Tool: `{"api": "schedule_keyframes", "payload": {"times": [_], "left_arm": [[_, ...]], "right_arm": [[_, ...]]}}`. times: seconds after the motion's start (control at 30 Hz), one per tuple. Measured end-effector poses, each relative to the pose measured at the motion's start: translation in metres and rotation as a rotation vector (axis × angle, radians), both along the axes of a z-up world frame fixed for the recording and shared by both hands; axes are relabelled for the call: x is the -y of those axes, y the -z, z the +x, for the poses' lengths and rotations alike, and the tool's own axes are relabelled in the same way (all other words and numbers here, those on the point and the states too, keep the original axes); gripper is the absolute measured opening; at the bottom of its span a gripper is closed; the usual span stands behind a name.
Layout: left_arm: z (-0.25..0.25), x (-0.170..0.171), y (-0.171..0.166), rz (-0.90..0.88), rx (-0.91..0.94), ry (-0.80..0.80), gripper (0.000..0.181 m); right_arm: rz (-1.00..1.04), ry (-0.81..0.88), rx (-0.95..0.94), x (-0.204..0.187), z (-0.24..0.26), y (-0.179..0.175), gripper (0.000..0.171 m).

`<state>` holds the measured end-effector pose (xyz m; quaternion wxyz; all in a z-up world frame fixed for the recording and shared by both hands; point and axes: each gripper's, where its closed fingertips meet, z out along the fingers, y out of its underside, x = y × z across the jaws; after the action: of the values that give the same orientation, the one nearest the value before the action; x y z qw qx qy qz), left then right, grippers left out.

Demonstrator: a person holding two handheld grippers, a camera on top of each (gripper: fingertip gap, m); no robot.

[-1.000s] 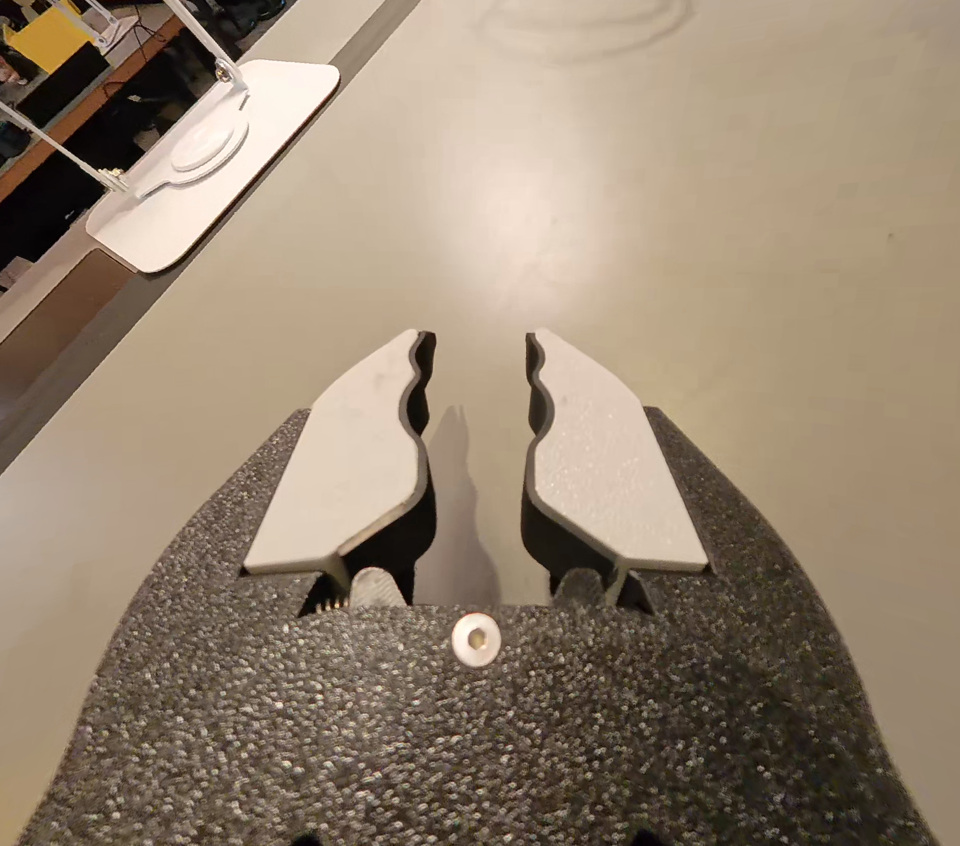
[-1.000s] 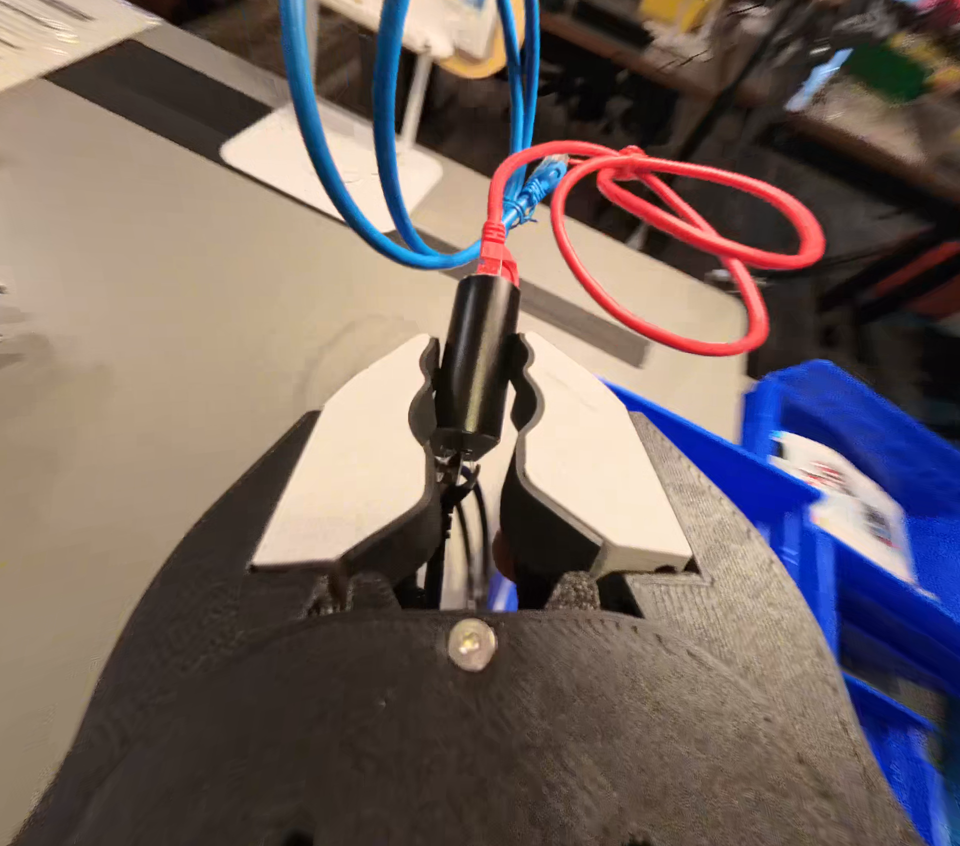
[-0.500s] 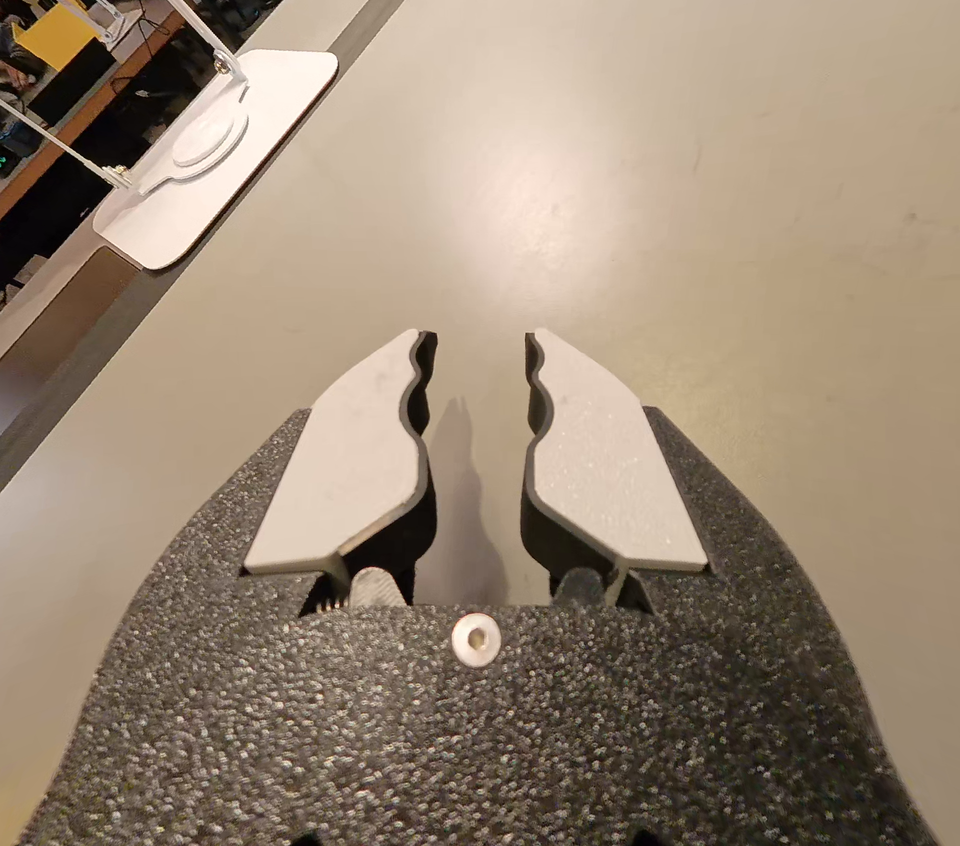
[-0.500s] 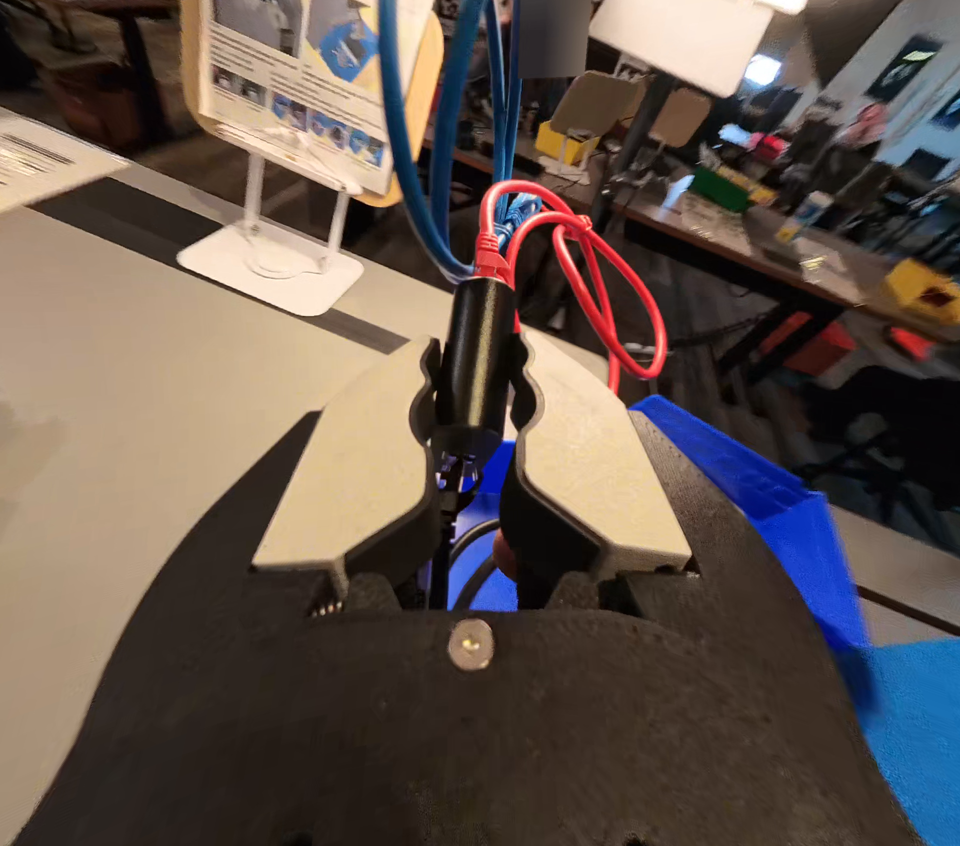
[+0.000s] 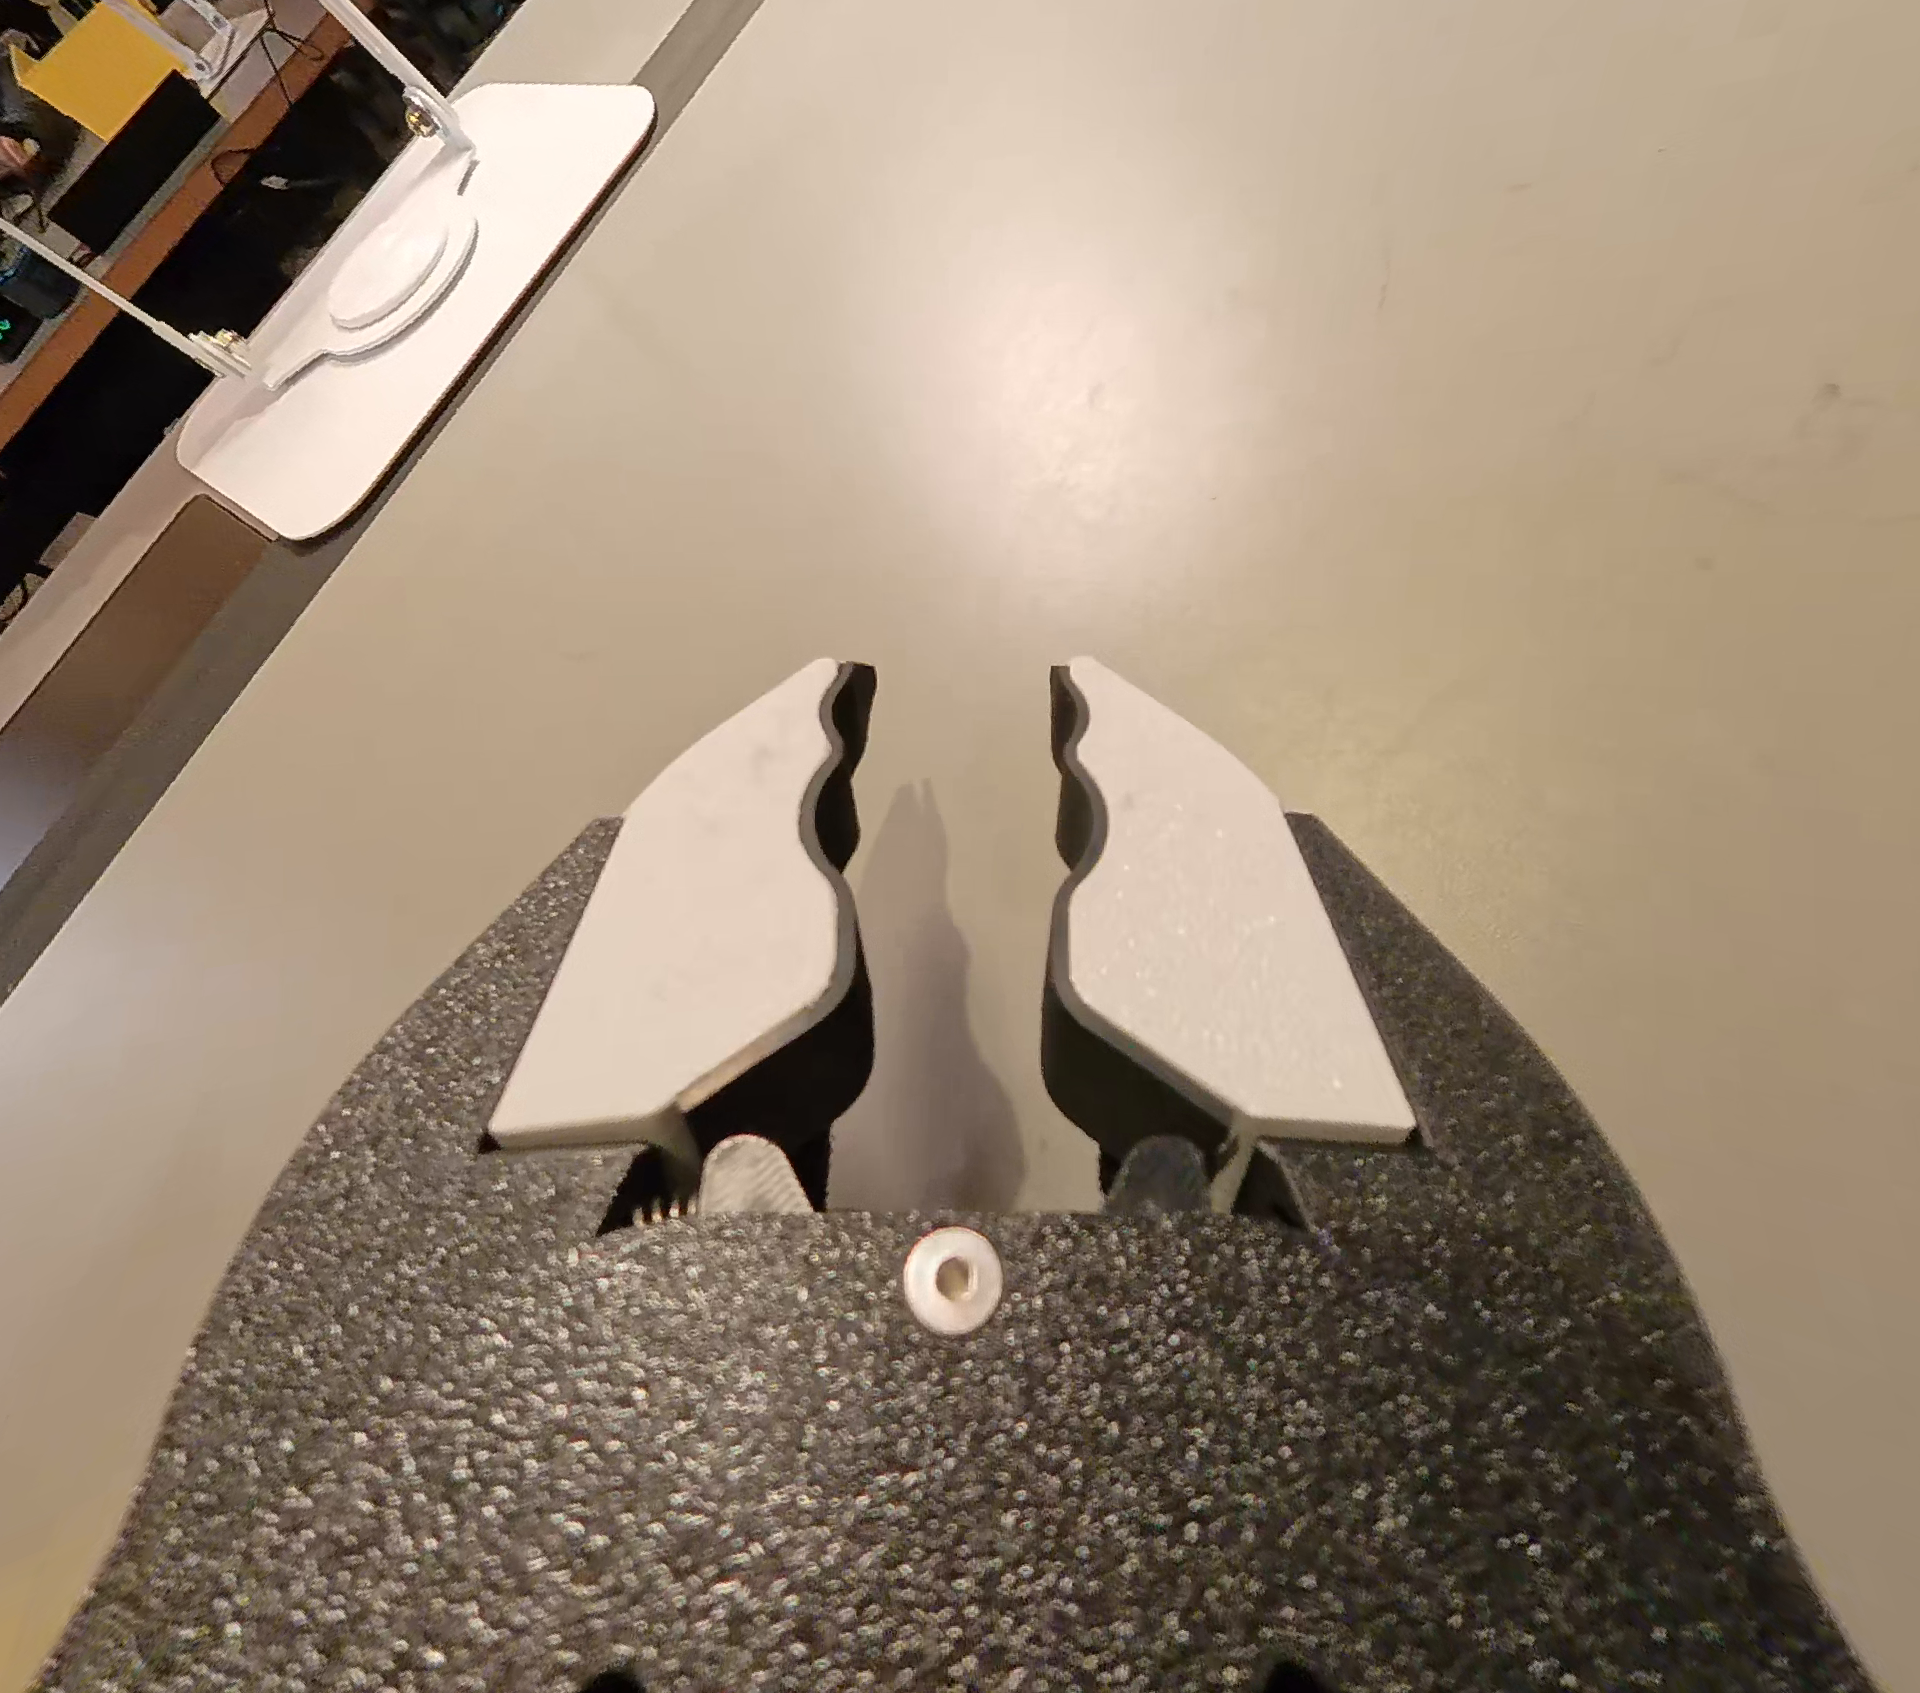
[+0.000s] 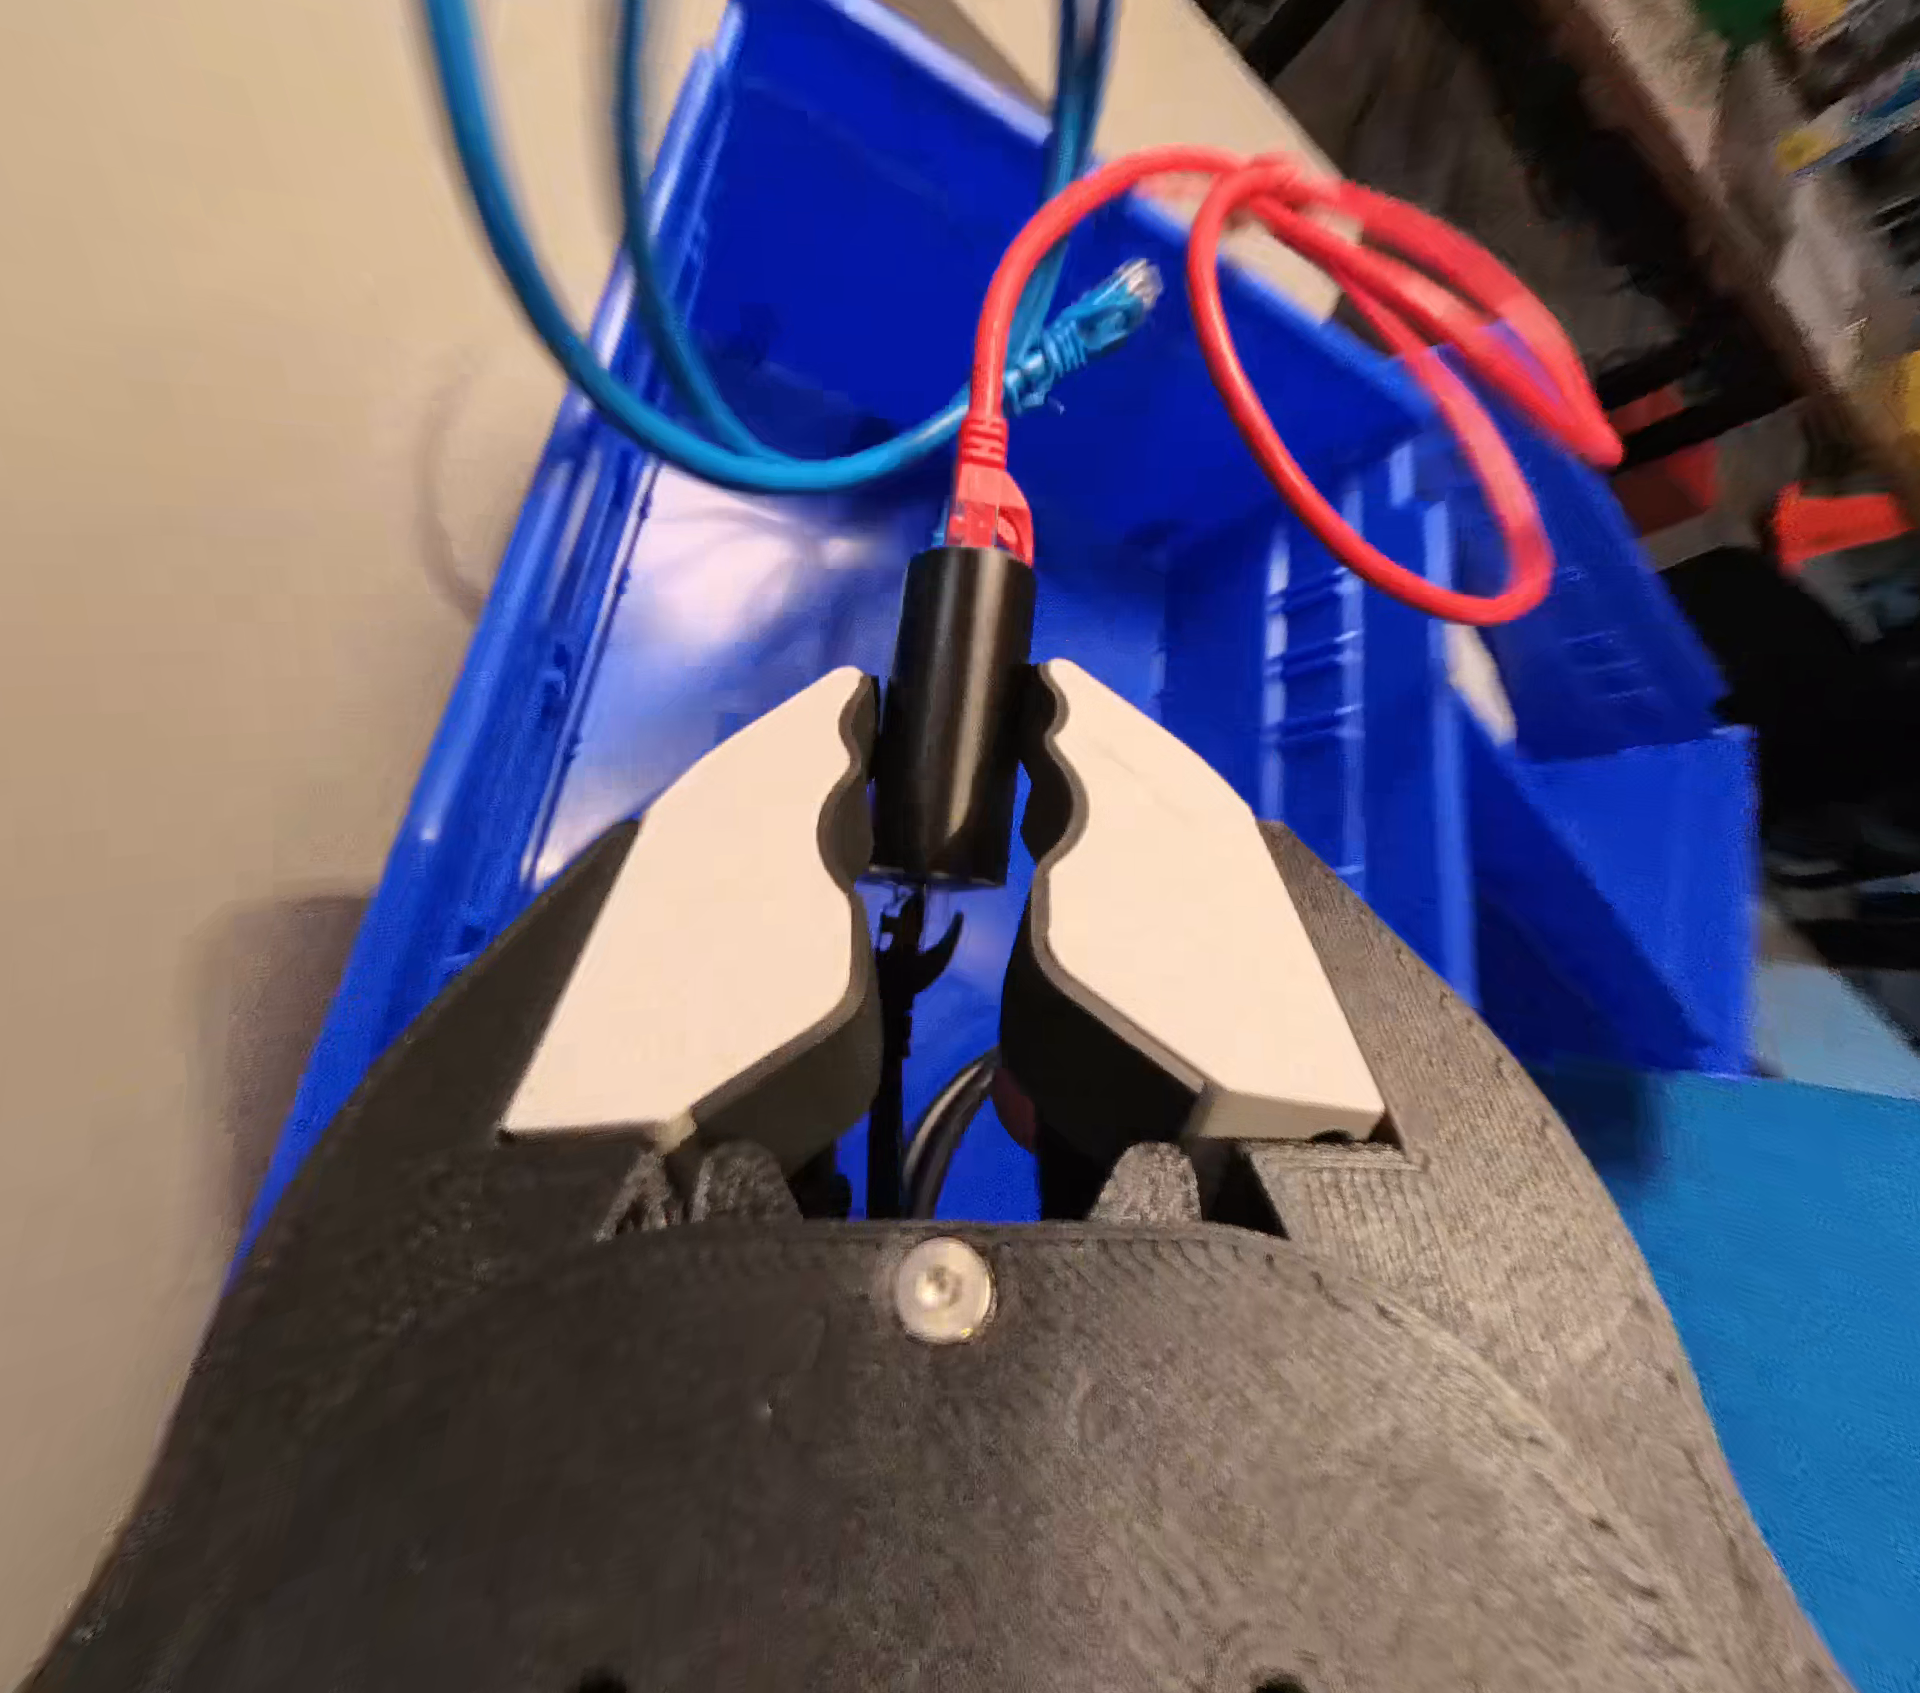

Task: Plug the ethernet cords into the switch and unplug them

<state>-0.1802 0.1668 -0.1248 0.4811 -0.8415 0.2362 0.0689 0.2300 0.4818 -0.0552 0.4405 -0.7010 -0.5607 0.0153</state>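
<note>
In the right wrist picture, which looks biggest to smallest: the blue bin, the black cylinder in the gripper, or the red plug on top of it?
1. Blue bin, by far the largest.
2. Black cylinder, though it sits nearer the camera, which enlarges it.
3. Red plug, smallest.

Right hand-held gripper (image 6: 951, 687) swung w/ cords, now over blue bin (image 6: 852, 209).

We see a smooth, faintly glossy desk (image 5: 1351, 293), a rough, grainy black left claw (image 5: 958, 687), a glossy blue plastic bin (image 6: 831, 209) and a matt black plug (image 6: 951, 708).
</note>
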Motion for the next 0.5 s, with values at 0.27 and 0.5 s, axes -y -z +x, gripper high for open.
{"api": "schedule_keyframes", "payload": {"times": [0.27, 0.5], "left_arm": [[-0.001, 0.000, 0.000, 0.001, 0.008, -0.003, 0.035], [0.000, 0.000, -0.003, 0.006, 0.038, 0.018, 0.046]], "right_arm": [[-0.151, 0.070, -0.102, 0.004, 0.011, 0.015, 0.037], [-0.085, 0.169, -0.294, 0.028, 0.044, -0.062, 0.059]]}}
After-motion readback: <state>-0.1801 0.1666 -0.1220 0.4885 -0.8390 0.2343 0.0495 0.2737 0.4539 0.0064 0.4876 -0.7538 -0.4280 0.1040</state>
